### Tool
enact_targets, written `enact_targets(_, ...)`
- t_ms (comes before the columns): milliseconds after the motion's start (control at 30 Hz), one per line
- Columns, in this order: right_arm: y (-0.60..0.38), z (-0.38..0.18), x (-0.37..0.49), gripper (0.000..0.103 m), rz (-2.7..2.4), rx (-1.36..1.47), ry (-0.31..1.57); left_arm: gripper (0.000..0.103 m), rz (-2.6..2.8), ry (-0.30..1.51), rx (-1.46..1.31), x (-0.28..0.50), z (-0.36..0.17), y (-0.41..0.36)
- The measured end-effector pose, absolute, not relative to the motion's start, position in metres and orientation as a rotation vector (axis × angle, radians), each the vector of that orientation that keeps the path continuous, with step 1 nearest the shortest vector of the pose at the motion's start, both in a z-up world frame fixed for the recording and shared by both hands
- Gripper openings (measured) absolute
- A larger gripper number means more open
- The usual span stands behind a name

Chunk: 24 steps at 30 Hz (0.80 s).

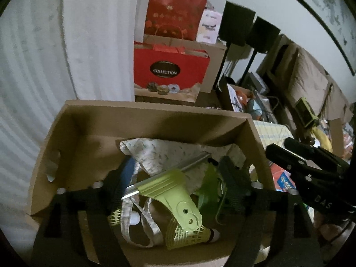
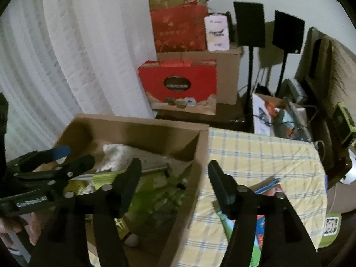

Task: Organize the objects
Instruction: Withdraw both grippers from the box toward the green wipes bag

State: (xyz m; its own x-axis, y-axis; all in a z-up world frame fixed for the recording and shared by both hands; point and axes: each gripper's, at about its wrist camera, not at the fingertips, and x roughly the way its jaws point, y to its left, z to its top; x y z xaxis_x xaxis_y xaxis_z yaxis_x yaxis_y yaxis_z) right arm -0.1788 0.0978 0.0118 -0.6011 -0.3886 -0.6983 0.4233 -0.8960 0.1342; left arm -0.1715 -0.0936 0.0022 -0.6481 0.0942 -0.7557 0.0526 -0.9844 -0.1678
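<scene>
An open cardboard box [image 1: 73,133] holds a green racket throat with a silver shaft [image 1: 175,184], a green shuttlecock [image 1: 193,233], a patterned cloth bag [image 1: 169,153] and a green bag [image 1: 209,187]. My left gripper [image 1: 175,178] is open over the box, its fingers wide either side of the racket throat. My right gripper [image 2: 175,178] is open and empty above the box's right wall [image 2: 195,178]. The right gripper shows at the right of the left wrist view [image 1: 311,166]; the left gripper shows at the left of the right wrist view [image 2: 51,166].
A yellow checked cloth [image 2: 255,155] covers the table right of the box, with colourful books [image 2: 267,189] on it. Red gift bags [image 2: 178,84] and cardboard boxes stack behind. Two black speakers on stands [image 2: 249,26] and a cluttered box [image 2: 278,115] stand at the back right. A white curtain [image 2: 66,55] hangs left.
</scene>
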Motion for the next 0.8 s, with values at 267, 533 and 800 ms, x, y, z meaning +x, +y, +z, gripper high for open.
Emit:
enact_targets(267,0.12,0.02,-0.167,0.088,-2.489,1.042,0.042,0.094,2.801,-0.304,-1.297,-0.163,0.009,-0.09)
enact_targets(533,0.146,0.024,-0.155,0.102,-2.547,1.034,0.043,0.096,2.786,-0.31,-1.315,-0.149,0.013,-0.079)
enact_targets(800,0.172,0.027,-0.137,0.102,-2.585,1.035,0.069,0.096,2.828,-0.17,-1.263,-0.132,0.021,-0.057)
